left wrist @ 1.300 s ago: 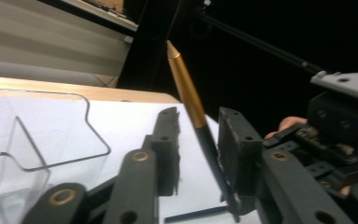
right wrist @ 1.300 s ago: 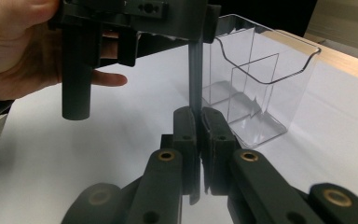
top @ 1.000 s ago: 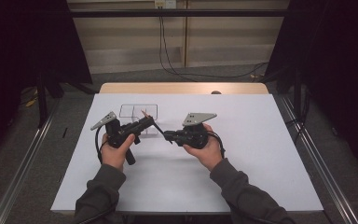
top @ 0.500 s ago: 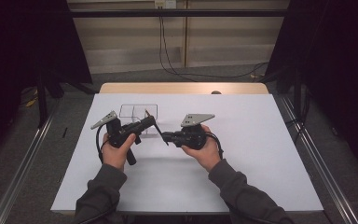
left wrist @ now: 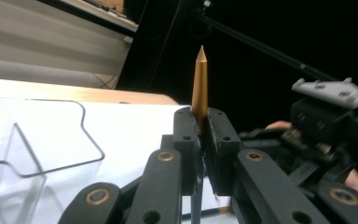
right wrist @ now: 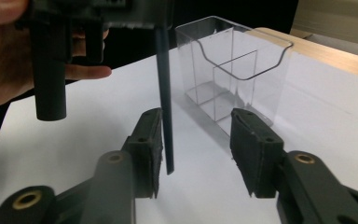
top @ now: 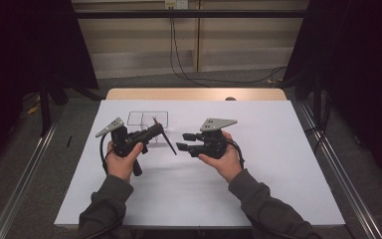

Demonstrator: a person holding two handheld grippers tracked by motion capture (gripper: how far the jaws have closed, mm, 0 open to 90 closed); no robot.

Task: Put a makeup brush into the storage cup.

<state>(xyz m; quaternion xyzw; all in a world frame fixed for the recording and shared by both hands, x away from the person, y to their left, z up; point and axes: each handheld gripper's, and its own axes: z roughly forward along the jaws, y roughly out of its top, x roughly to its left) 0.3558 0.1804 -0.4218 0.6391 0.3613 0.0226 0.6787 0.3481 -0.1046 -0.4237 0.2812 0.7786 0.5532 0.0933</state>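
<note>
My left gripper (top: 157,131) is shut on a thin pen (top: 167,142) with a dark shaft and a gold pointed end (left wrist: 199,79). The gold end sticks up past the jaws (left wrist: 203,122). The dark shaft (right wrist: 164,93) slants down to the right. It hangs between the pads of my right gripper (right wrist: 196,116), close to the left pad, and neither pad presses on it. The right gripper (top: 184,141) has just been opening and now stands open. A clear plastic holder (top: 147,119) with compartments stands on the white sheet just behind the left gripper.
The white sheet (top: 258,169) covers most of the wooden table (top: 194,94). The clear holder (right wrist: 235,70) stands just beyond the right jaws. Metal rails run along both sides of the table, with dark curtains beyond them.
The right gripper's jaws have parted around the pen's lower end. The left gripper keeps its hold, and both hands have stayed nearly in place.
</note>
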